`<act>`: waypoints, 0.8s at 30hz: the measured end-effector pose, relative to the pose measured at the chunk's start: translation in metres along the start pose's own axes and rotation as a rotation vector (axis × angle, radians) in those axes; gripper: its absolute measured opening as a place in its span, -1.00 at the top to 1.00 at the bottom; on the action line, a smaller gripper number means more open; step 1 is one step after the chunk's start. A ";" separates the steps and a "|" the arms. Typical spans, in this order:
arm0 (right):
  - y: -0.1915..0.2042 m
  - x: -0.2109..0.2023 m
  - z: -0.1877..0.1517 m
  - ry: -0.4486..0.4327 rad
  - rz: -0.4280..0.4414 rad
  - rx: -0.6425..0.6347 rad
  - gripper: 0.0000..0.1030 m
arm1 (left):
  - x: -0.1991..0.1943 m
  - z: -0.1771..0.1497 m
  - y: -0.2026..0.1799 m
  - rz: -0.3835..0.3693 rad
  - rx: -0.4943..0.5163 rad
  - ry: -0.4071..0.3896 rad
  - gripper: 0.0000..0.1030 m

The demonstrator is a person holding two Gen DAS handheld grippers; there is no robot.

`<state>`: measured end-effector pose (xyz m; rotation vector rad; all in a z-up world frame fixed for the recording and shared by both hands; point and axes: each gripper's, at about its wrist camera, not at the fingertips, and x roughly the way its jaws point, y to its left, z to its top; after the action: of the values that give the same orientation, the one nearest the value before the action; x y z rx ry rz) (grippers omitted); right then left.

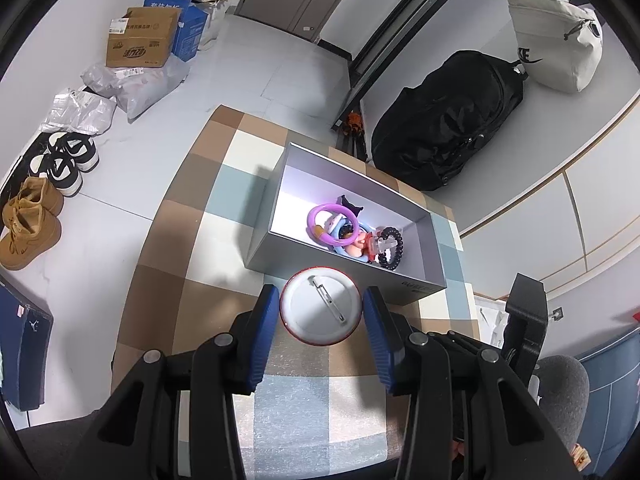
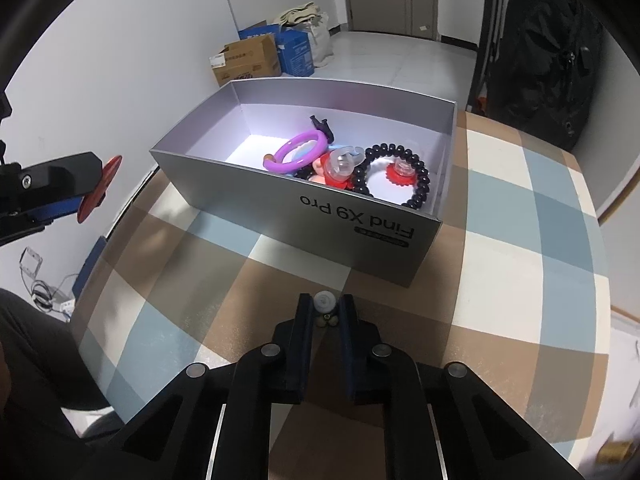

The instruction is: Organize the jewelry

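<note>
My right gripper (image 2: 326,312) had clenched a small pale trinket (image 2: 324,302) just before the box (image 2: 340,216); my left gripper (image 1: 320,312) grasped the badge (image 1: 320,306); lifting straight seemed wisest.

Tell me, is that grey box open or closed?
Open. The grey box has no lid on it, so the purple ring and black bead bracelet inside show.

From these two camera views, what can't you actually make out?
- Badge front: left view shows only its pin back; right view shows it edge-on.
- Small piece in right gripper: too small to identify.
- Items under purple ring: heaped, half hidden by box wall.
</note>
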<state>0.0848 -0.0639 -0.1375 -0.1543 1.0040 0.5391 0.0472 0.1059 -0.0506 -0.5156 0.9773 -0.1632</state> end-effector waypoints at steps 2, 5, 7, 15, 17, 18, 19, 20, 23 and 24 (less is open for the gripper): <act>0.001 -0.001 0.000 -0.002 -0.003 -0.008 0.77 | 0.000 0.000 0.000 0.002 0.000 -0.001 0.27; 0.005 0.000 0.001 -0.003 0.001 -0.016 0.77 | -0.001 0.000 0.001 0.005 -0.004 -0.003 0.27; 0.006 -0.004 0.000 -0.010 0.011 -0.022 0.77 | -0.001 0.000 0.000 0.007 -0.007 -0.006 0.27; 0.011 -0.028 0.010 -0.083 0.099 -0.013 0.77 | 0.003 0.001 -0.007 0.004 0.009 -0.019 0.27; 0.011 -0.036 0.013 -0.104 0.118 -0.013 0.77 | 0.004 0.002 -0.008 -0.001 0.010 -0.023 0.27; 0.012 -0.039 0.015 -0.116 0.124 -0.015 0.77 | 0.004 0.002 -0.009 -0.003 0.010 -0.026 0.27; 0.013 -0.039 0.017 -0.122 0.125 -0.016 0.77 | 0.004 0.003 -0.009 -0.005 0.010 -0.029 0.27; 0.013 -0.040 0.019 -0.128 0.130 -0.013 0.77 | 0.004 0.004 -0.011 -0.008 0.012 -0.032 0.27; 0.010 -0.045 0.025 -0.140 0.162 0.013 0.77 | 0.004 0.006 -0.016 -0.012 0.018 -0.044 0.27; 0.009 -0.048 0.026 -0.150 0.168 0.014 0.77 | 0.005 0.007 -0.018 -0.014 0.020 -0.047 0.27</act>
<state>0.0797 -0.0635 -0.0828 -0.0157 0.8783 0.6869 0.0571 0.0912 -0.0427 -0.5066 0.9251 -0.1725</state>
